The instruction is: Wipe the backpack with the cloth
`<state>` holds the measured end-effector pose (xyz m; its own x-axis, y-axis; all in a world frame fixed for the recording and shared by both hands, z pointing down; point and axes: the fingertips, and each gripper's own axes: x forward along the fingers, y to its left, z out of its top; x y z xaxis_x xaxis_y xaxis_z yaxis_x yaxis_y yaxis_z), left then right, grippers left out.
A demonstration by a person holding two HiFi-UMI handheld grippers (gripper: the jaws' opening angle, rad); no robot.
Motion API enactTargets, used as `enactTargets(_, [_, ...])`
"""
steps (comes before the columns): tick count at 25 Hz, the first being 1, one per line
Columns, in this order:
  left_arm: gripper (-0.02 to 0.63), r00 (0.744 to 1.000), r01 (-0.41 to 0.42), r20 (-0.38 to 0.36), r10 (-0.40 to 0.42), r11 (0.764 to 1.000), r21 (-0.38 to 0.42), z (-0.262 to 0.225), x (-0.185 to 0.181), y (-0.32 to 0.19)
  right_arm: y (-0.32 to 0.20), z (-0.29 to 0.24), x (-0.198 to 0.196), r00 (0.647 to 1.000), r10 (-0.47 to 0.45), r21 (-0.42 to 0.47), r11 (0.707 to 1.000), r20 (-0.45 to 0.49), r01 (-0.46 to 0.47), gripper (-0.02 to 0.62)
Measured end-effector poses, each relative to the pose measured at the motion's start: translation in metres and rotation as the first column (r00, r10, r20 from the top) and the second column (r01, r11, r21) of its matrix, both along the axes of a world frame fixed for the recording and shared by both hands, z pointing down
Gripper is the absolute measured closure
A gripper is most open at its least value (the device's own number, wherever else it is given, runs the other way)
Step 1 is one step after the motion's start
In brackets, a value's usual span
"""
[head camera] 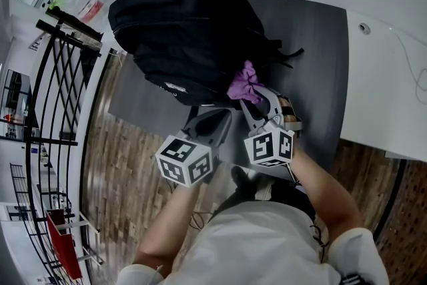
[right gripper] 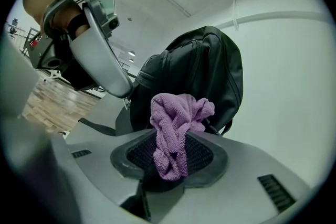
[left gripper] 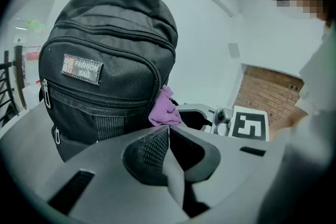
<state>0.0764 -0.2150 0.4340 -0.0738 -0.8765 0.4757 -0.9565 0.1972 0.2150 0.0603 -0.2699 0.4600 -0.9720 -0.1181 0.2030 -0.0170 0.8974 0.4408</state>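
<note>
Currently: black zippered fabric backpack [head camera: 193,37], resting on dark grey tabletop [head camera: 313,70]. Right gripper [right gripper: 170,136] pinches a crumpled purple terry cloth [right gripper: 178,113], apparently touching the pack's near side; left gripper [left gripper: 168,131], jaws pressed together on nothing, sits just beside. Good wiping probably calls for firm, overlapping strokes with the pack steadied.

Left tool [left gripper: 168,129] closed, empty; right tool [right gripper: 176,135] clamps cloth [right gripper: 179,112].

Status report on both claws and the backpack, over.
Left claw shut, empty. Right claw shut on purple cloth. Cloth against side of backpack, which sits on grey table. Nothing in the way.
</note>
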Motion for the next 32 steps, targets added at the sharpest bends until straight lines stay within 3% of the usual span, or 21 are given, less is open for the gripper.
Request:
enactTargets(21, [0.600,0.999,0.002,-0.039,-0.004,0.998,-0.065,0.037,0.000,0.007,0.019,0.092,0.002,0.971,-0.039,-0.043,0.999,-0.236,0.030,0.446])
enactTargets(32, [0.600,0.998,-0.005,-0.062,-0.001,0.995,-0.098,0.053,0.007,0.013,0.038,0.153,0.016,0.906,-0.101,-0.086,0.994,-0.411,0.072,0.446])
